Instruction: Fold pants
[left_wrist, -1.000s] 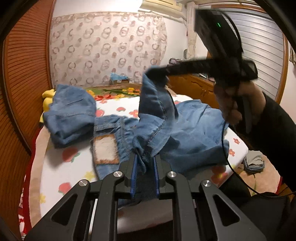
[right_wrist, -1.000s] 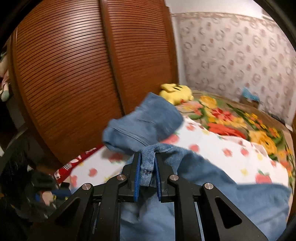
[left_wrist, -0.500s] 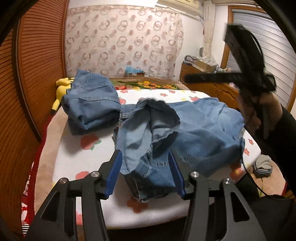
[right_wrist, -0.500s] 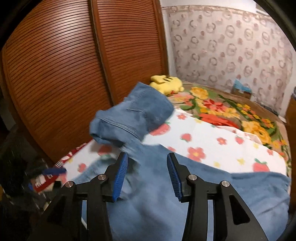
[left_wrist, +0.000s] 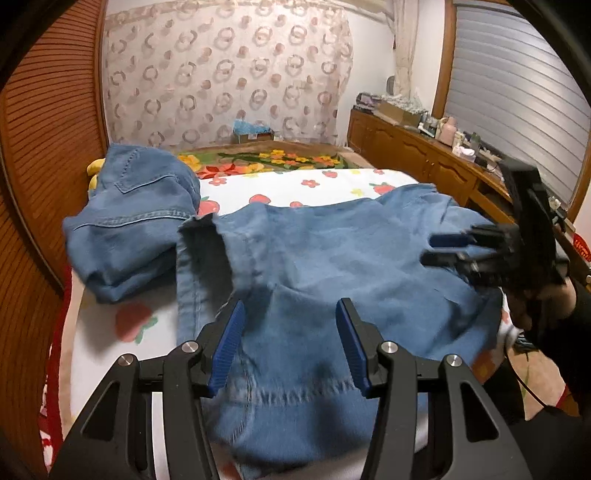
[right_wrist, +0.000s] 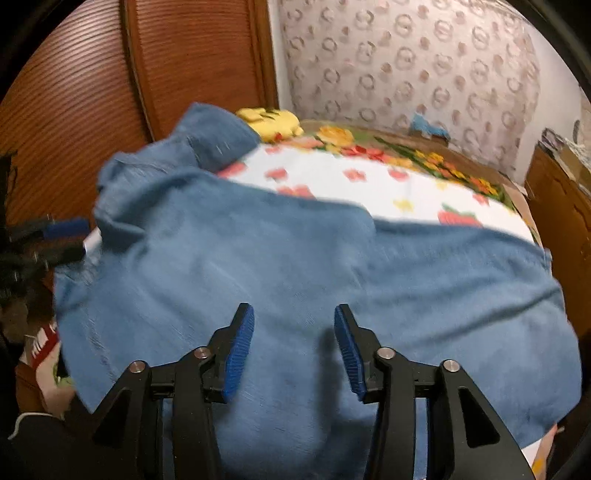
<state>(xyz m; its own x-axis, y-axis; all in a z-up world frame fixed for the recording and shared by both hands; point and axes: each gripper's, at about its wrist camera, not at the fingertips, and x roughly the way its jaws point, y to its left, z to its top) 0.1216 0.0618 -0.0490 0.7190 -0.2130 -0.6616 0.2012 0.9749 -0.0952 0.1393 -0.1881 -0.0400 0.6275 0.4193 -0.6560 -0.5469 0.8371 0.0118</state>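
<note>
Pants lie spread on the bed. Left gripper and right gripper: jaws just opened, apart, pads clear of denim. Folded jeans at 10 o'clock.

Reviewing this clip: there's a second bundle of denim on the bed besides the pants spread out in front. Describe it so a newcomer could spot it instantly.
Start at the bed's floral sheet, then go to the side along the slatted wooden doors. There lies the folded denim bundle, just in front of a yellow plush toy. Unlike the spread-out pants, it is a compact, thick stack showing a stitched pocket flap on top.
</note>
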